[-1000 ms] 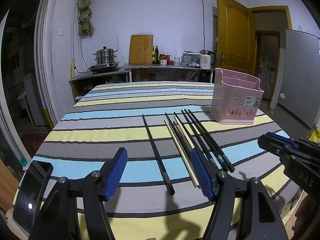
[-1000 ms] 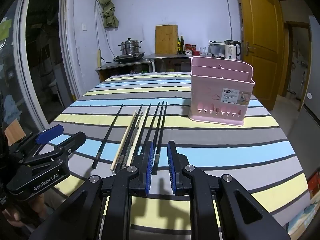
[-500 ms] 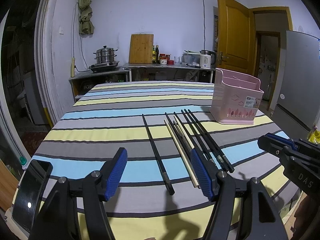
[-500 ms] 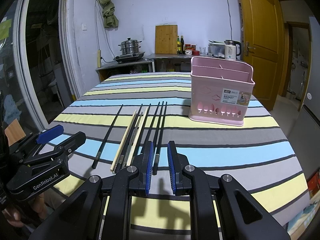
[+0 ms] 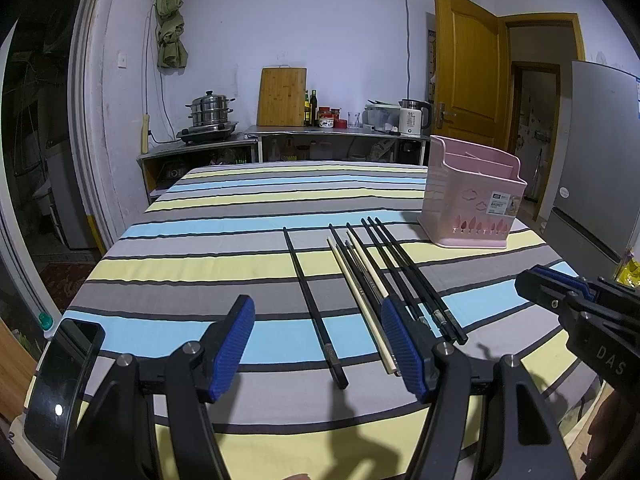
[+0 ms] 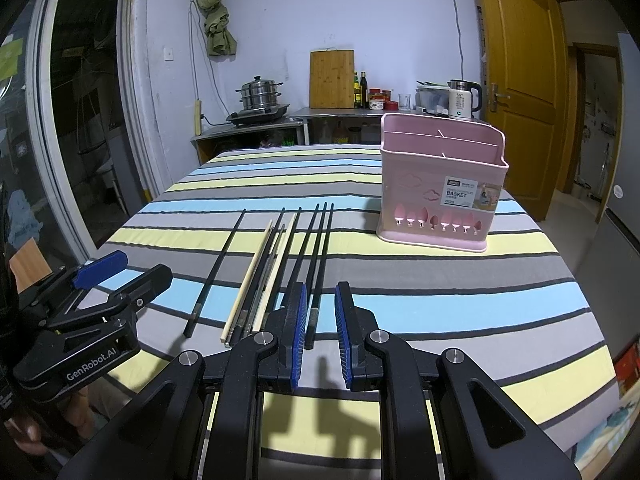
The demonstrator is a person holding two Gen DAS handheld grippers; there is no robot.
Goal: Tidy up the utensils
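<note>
While the left tongs (image 5: 316, 350) gape wide and the right tongs (image 6: 321, 330) stand narrow, empty, the chopsticks (image 6: 280, 264) look light, stiff, slippery; best pinched mid-shaft.

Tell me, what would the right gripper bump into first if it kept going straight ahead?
Probably the black chopsticks: their near ends lie just ahead of the right gripper. If it passes above them, the way looks free; the basket stands off right.

Your left gripper (image 5: 316, 344) and right gripper (image 6: 321, 330) are black with ribbed blue pads (image 5: 232, 346), silver screws, white "GenRobot.AI" lettering.
</note>
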